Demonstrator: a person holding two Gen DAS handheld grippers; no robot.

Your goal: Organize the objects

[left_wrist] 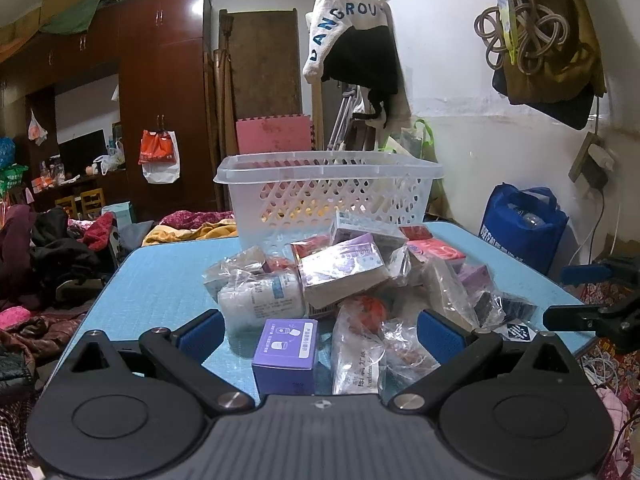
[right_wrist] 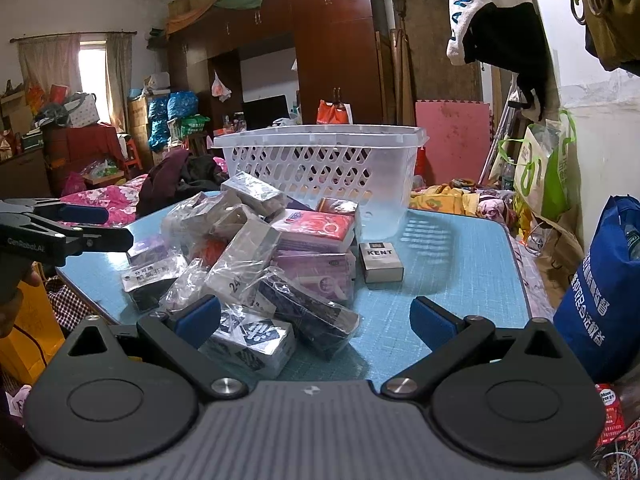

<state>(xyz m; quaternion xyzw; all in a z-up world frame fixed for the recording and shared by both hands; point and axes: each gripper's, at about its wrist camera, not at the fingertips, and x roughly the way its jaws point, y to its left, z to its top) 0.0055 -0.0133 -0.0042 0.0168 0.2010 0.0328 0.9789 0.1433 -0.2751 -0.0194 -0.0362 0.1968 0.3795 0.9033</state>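
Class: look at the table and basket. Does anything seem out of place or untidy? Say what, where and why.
Yes. The boxes and plastic-wrapped packets lie in a jumbled heap on the blue table, tilted over one another, in front of the white basket. A Kent pack lies apart beside the heap.

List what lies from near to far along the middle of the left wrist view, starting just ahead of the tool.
Purple box → white bottle in a plastic bag → silvery purple box on the pile → white lattice basket → pink foam mat against the far wall.
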